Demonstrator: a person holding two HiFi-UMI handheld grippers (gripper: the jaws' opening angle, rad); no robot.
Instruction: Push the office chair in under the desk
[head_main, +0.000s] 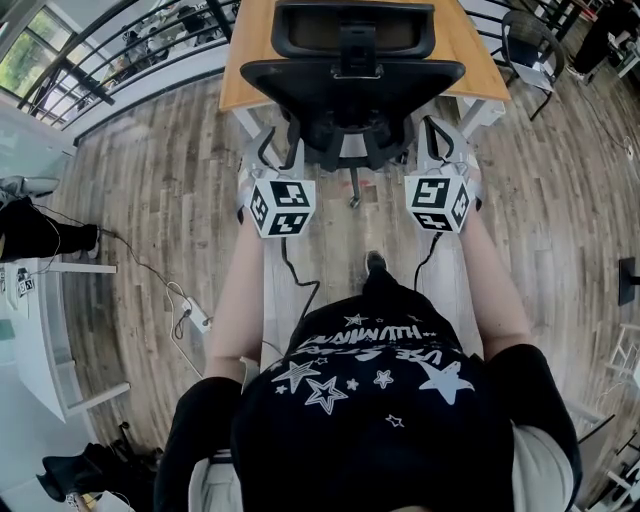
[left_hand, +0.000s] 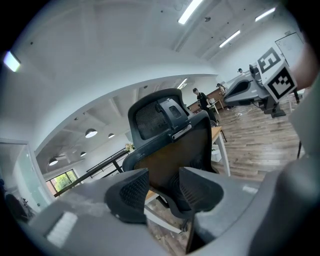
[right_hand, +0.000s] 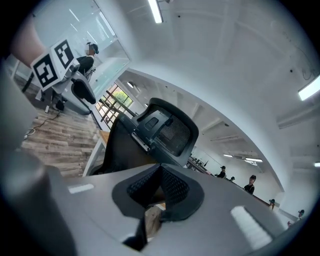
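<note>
In the head view I located the office chair (head_main: 352, 75) at upper centre, backrest toward me. Its seat was hidden behind the backrest and its base was mostly covered. The desk (head_main: 245, 60) was cut off by the top edge. I counted one chair at one desk and two grippers. Left gripper (left_hand: 164, 182): jaws partly apart, nothing between the pads. Right gripper (right_hand: 160, 182): jaws pressed together, holding nothing.

left fingers (left_hand: 131, 192) apart, right fingers (right_hand: 172, 187) together
</note>
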